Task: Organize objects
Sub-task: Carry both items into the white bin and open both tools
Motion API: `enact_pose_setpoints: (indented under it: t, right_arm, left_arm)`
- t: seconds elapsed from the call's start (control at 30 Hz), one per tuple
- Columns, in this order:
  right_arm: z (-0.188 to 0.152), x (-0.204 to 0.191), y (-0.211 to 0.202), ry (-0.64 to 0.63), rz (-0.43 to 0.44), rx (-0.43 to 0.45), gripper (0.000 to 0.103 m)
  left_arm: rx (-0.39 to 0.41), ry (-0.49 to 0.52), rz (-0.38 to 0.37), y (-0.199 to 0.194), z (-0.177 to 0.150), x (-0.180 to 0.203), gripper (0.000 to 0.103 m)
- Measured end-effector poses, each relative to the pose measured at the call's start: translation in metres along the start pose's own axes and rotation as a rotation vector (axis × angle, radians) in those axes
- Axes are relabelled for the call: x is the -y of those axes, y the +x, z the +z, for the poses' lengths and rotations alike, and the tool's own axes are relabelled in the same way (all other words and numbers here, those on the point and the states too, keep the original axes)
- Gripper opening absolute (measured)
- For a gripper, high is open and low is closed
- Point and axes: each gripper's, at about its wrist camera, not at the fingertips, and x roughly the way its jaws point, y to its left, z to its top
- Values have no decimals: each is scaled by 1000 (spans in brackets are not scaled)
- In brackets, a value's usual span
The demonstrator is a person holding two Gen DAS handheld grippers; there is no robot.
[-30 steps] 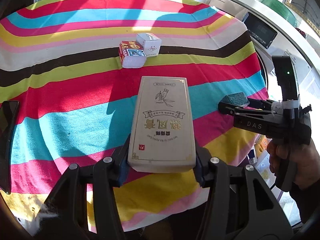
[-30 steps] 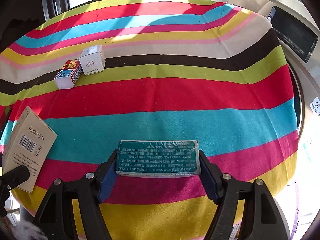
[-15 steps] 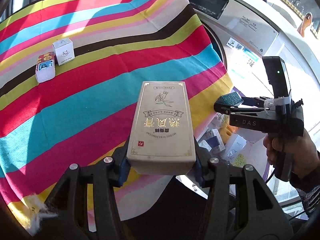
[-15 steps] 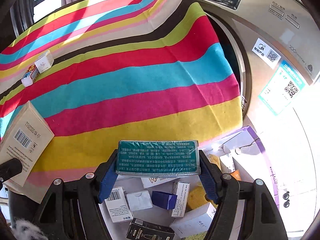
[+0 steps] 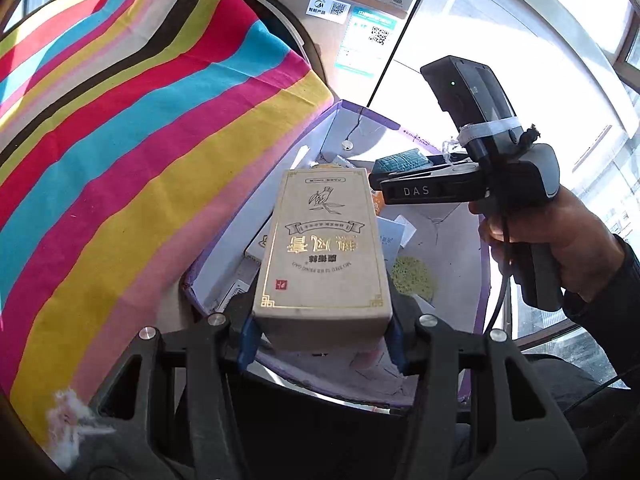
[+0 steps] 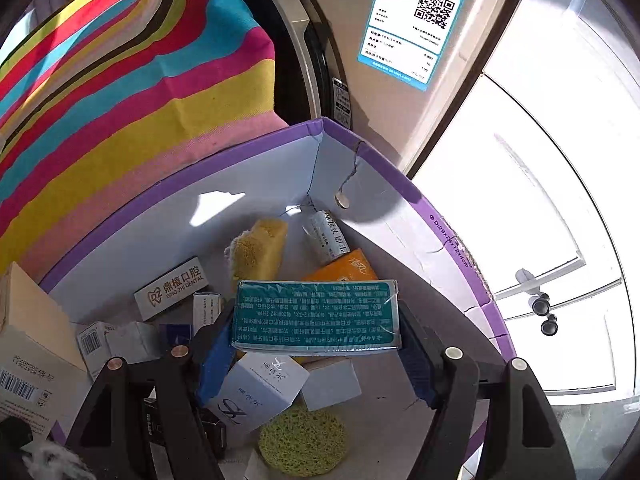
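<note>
Above the purple-rimmed storage box (image 6: 384,168) beside the striped table, the left gripper (image 5: 320,332) has its jaws clamped on a beige gold-lettered carton (image 5: 324,248), the right gripper (image 6: 316,356) on a teal foil-wrapped packet (image 6: 316,312).

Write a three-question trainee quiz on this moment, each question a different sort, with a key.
1. True or false: the left gripper holds a beige box with gold print.
2. Multiple choice: the teal box in the right gripper hangs over (A) the striped cloth, (B) the purple-rimmed bin, (C) a bare floor.
3. Fill in: near the bin's bottom edge in the right wrist view lies a round, yellow-green ____.

Key: 1 true; 2 B; 3 sponge.
</note>
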Motion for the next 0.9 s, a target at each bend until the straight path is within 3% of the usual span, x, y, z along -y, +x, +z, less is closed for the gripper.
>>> enact_pose_setpoints:
  t: [0.13,0.17,0.23,0.33,0.53,0.9]
  right_arm:
    - [-2,3,2,6,-13,-3,74]
    - [-2,2,2,3,-14,-3,74]
    - [-2,0,1,-2,-10,-1,76]
    - [-2,-3,-3,-11,-9,9,82]
    - [-1,-11,-11,-29,0,25,82]
    - [17,-39,-40,-77,45,98,82]
  left_arm:
    - [-42,16,-12,21,1,8,58]
    - [-55,12,-7,25,2,8,69]
    - [-56,6,-16,25,2,8,77]
    - [-35,12,-20,18,1,9,80]
    - [10,-28,-6,1,0,-2,81]
    - [176,-149,72,-53,1,-43,88]
